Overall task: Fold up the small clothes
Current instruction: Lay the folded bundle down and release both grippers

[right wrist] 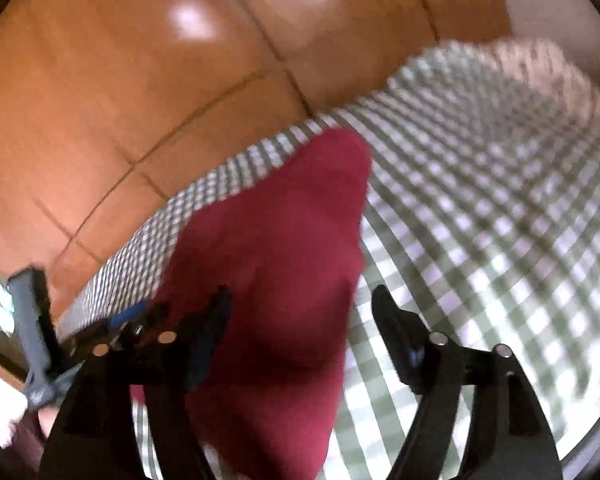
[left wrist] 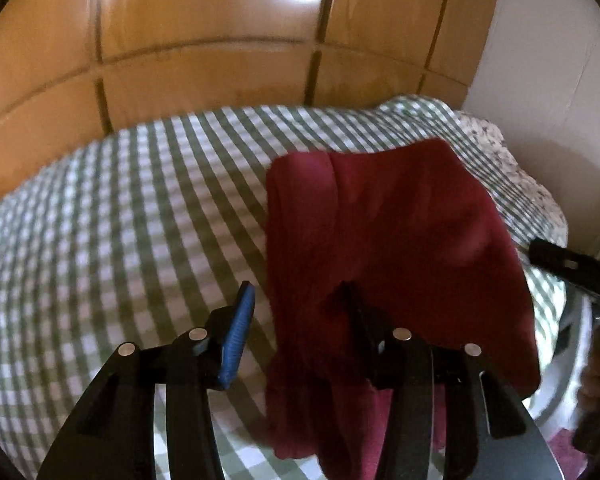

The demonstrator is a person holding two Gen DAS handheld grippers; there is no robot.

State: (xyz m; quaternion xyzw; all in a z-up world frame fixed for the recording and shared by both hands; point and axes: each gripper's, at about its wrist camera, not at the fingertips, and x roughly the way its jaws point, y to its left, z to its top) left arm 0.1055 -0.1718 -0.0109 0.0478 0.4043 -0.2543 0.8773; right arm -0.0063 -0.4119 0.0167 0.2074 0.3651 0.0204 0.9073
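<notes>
Right now the dark red cloth (left wrist: 400, 240) lies on the bed, on the green and white checked sheet (left wrist: 120, 220), near the corner where a speckled cover (left wrist: 512, 172) peeks out by the white wall. It looks like it has been folded over at least once, because a long crease runs down it and the shape is narrow, but the edges are still bumpy and not neat. The left gripper (left wrist: 296, 312) hangs just over the near end of the cloth with its jaws spread apart; one blue pad (left wrist: 238, 336) is off to the side over the sheet, and the other finger is dark against the red, so nothing is pinched. The right gripper (right wrist: 300, 308) is spread wide too, with the red cloth (right wrist: 272, 280) showing in the gap but not squeezed. I think one fold is done, and more folding or smoothing may be left. Wooden cupboard doors (left wrist: 200, 40) stand behind the bed.
</notes>
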